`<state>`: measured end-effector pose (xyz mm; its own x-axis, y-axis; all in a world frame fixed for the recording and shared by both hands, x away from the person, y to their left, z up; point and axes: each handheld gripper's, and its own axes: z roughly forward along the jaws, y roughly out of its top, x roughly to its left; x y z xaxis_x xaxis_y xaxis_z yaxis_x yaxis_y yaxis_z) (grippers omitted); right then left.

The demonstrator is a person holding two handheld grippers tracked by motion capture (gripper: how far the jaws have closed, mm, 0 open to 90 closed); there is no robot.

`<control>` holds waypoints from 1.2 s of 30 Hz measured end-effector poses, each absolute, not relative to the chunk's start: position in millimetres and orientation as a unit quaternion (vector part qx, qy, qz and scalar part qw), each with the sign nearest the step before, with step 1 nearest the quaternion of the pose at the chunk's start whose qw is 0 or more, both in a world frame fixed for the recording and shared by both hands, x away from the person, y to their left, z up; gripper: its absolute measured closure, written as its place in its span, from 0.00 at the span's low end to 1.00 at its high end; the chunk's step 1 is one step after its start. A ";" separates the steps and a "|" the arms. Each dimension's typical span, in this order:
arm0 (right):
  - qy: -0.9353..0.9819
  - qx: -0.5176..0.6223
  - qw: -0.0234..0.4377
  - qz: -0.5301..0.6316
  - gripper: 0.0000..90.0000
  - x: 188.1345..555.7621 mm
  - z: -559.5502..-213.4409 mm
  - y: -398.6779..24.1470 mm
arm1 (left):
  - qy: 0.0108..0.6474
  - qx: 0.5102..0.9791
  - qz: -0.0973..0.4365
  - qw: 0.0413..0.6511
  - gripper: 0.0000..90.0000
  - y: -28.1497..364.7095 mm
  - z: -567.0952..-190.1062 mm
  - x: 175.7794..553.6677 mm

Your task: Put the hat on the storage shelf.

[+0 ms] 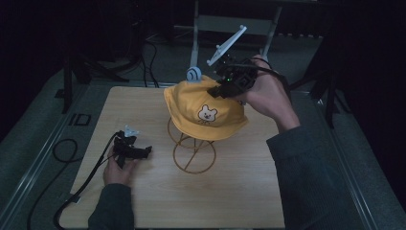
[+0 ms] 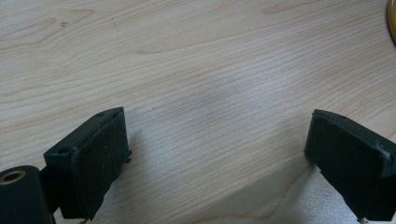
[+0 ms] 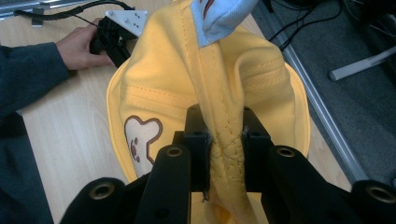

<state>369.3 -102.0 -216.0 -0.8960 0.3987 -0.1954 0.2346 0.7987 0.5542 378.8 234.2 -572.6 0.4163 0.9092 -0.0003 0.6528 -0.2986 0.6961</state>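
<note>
Pale wooden tabletop (image 1: 230,191) with fine straight grain, rectangular, matte. Near its middle, a gold wire stand (image 1: 194,154) — thin round hoops, one ring flat on the wood, another rising upright above it.

Draped over that wire stand: soft yellow cotton bucket hat (image 1: 203,108), stitched seams, floppy brim, small white bear face with brown outline on the front panel. Light-blue fabric ear with a curl mark (image 1: 194,74) poking up at the far side of the crown.

Right gripper (image 3: 223,140), black and blocky, held in the right hand (image 1: 268,96) just right of the stand, above the hat's crown. Jaws pressed together on a gathered fold of the yellow cloth — pinched ridge of puckered, quilted-looking fabric squeezed between the two black pads. Grey three-cornered plate (image 1: 227,45) tilted up above it.

Left gripper (image 1: 131,149) well left of the stand, low over the bare wood, gripped by the left hand (image 1: 117,168); dark grey sleeve (image 1: 110,206) behind. Jaws spread wide, nothing between them but wood grain; pad faces flat, dull black, rubbery-looking. Black cable (image 1: 72,191) trailing off the near-left edge of the tabletop. Grey carpeted floor (image 1: 28,143) beyond.
</note>
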 end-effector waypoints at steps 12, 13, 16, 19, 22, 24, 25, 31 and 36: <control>0.942 0.167 0.139 0.255 0.85 378.8 -230.3 -80.8 | 0.501 0.780 0.203 0.316 0.07 234.2 -572.6 378.8; 0.943 0.168 0.139 0.253 0.85 379.4 -231.5 -78.9 | 0.501 0.780 0.203 0.316 0.07 234.2 -572.6 378.8; 0.944 0.169 0.139 0.248 0.85 381.9 -235.0 -73.4 | 0.501 0.780 0.203 0.316 0.07 234.2 -572.6 378.8; 0.945 0.169 0.137 0.245 0.85 383.3 -238.5 -67.1 | 0.501 0.780 0.203 0.316 0.07 234.2 -572.6 378.8; 0.947 0.167 0.138 0.239 0.84 383.7 -243.0 -60.8 | 0.501 0.780 0.203 0.316 0.07 234.2 -572.7 378.8; 0.947 0.167 0.136 0.239 0.84 385.3 -245.9 -57.4 | 0.501 0.780 0.203 0.316 0.07 234.2 -572.6 378.8; 0.947 0.168 0.135 0.239 0.84 385.8 -247.2 -55.5 | 0.501 0.780 0.203 0.316 0.07 234.2 -572.6 378.8; 0.949 0.165 0.130 0.236 0.84 388.9 -255.4 -45.6 | 0.500 0.780 0.202 0.316 0.07 234.3 -572.5 378.8; 0.951 0.163 0.127 0.229 0.84 390.2 -261.6 -39.5 | 0.501 0.780 0.202 0.316 0.07 234.3 -572.5 378.8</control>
